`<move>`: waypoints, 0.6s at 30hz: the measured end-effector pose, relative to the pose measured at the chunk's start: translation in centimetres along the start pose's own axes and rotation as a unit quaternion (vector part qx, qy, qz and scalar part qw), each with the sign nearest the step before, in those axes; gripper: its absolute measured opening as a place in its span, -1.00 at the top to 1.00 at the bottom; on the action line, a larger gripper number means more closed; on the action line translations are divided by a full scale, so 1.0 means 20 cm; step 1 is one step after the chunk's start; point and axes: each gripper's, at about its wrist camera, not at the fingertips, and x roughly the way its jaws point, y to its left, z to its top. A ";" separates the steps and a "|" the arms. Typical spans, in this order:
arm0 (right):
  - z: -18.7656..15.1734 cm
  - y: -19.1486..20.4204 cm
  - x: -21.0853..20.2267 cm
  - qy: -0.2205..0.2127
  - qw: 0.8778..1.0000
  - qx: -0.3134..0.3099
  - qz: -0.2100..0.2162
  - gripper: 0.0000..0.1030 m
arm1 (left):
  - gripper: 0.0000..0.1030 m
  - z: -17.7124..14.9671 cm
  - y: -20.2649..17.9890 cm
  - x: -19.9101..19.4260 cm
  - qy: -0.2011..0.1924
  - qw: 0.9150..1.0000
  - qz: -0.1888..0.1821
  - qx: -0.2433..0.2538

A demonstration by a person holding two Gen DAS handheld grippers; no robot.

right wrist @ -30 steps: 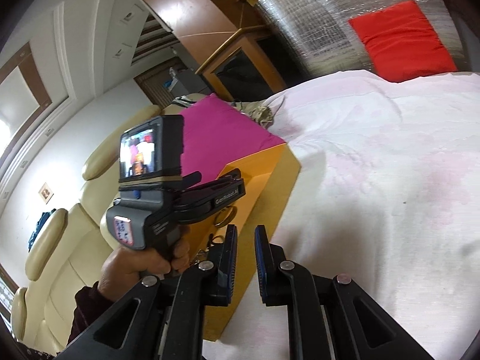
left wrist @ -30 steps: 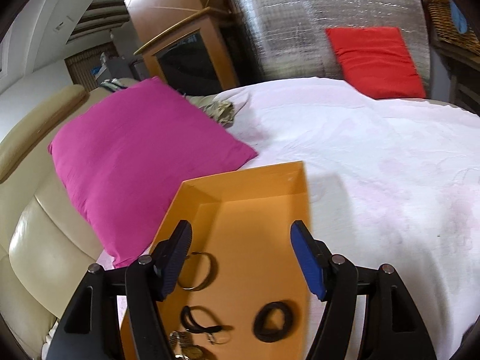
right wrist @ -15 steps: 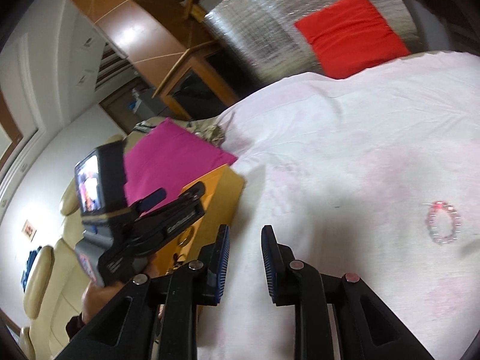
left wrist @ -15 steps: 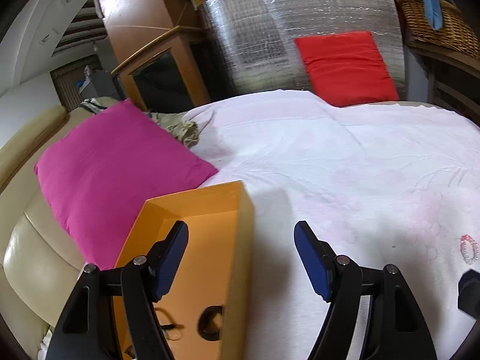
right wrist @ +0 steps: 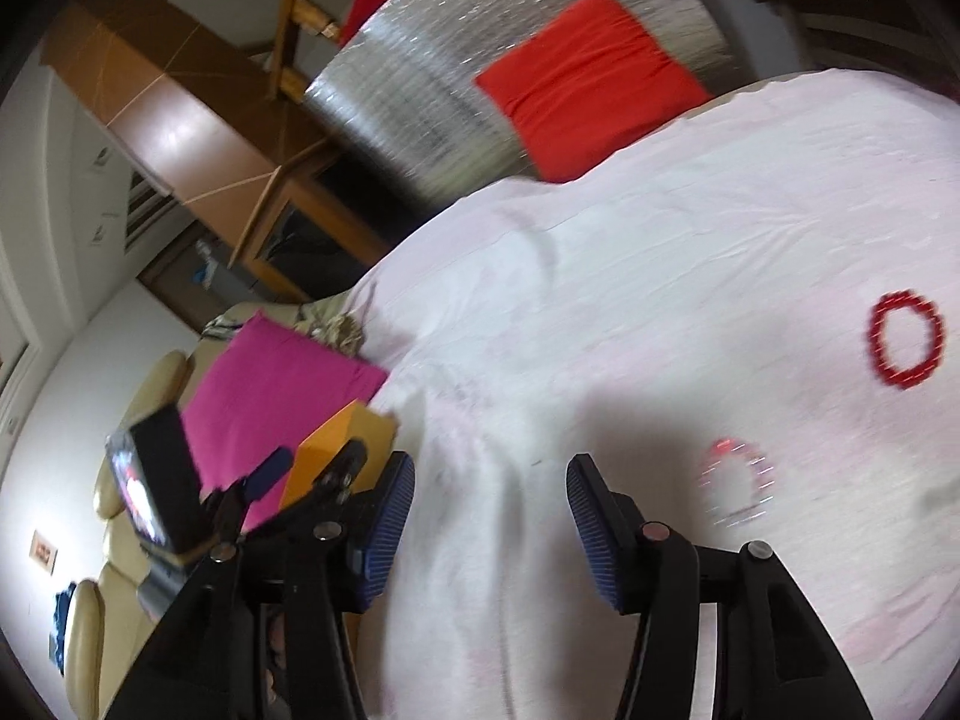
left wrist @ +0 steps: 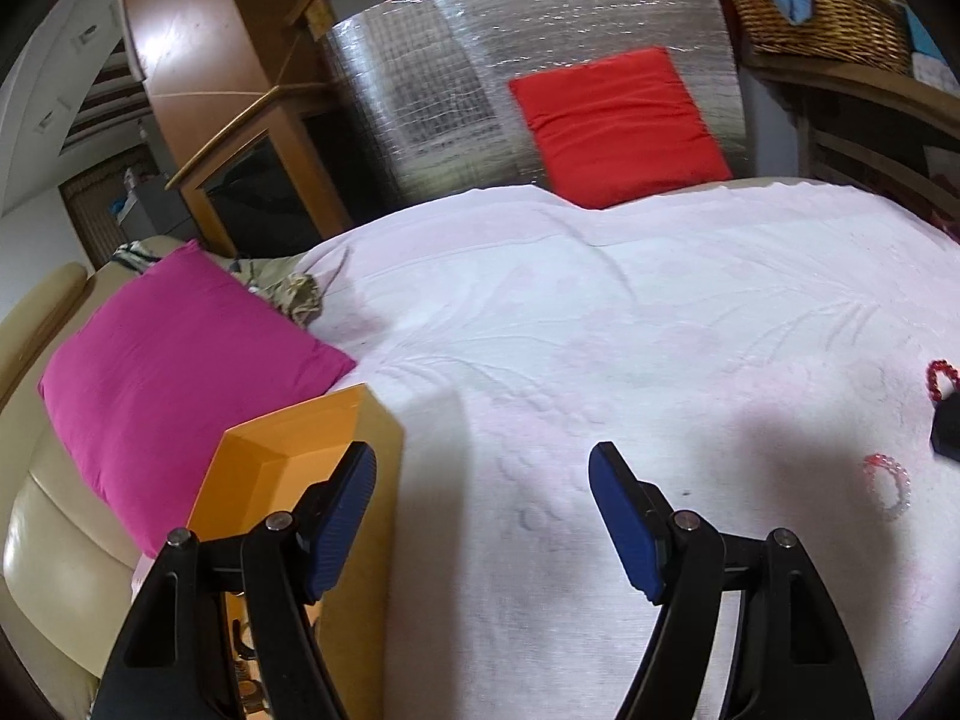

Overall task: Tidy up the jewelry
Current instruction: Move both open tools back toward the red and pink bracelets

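Note:
An orange box [left wrist: 312,450] sits at the left on the white bedspread [left wrist: 600,330]; it also shows in the right wrist view [right wrist: 342,438]. A pale pink bead bracelet [left wrist: 888,486] lies at the right, blurred in the right wrist view [right wrist: 735,486]. A red bead bracelet [right wrist: 905,339] lies farther right, half showing in the left wrist view [left wrist: 942,375]. My left gripper [left wrist: 483,516] is open and empty beside the box. My right gripper [right wrist: 489,531] is open and empty, left of the pink bracelet. The left gripper shows in the right wrist view [right wrist: 288,480].
A magenta cushion [left wrist: 180,360] lies left of the box on a cream sofa [left wrist: 54,570]. A red cushion [left wrist: 618,126] leans on a silver foil panel [left wrist: 480,60] at the back. A wicker basket [left wrist: 822,6] stands on a shelf at top right.
Both grippers have swung right, away from the orange box and over the bedspread. The right gripper has opened from nearly shut. The pink and red bracelets have come into view.

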 end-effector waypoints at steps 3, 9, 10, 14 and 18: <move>0.06 -0.07 -0.05 -0.011 0.999 0.013 -0.029 -0.09 | -0.44 0.00 -0.04 -0.02 -0.002 1.000 -0.005 0.005; 0.17 -0.25 -0.14 -0.015 0.995 0.039 -0.090 -0.09 | -0.44 0.01 -0.12 -0.03 -0.004 1.000 -0.015 0.014; 0.19 -0.28 -0.16 -0.014 0.993 0.037 -0.107 -0.09 | -0.44 0.01 -0.13 -0.04 -0.003 1.000 -0.016 0.015; 0.25 -0.41 -0.21 -0.006 0.988 0.039 -0.148 -0.09 | -0.46 0.00 -0.19 -0.03 0.007 0.999 -0.035 0.020; 0.30 -0.58 -0.28 -0.005 0.983 0.061 -0.170 -0.09 | -0.47 -0.04 -0.33 0.00 0.038 0.994 -0.095 0.047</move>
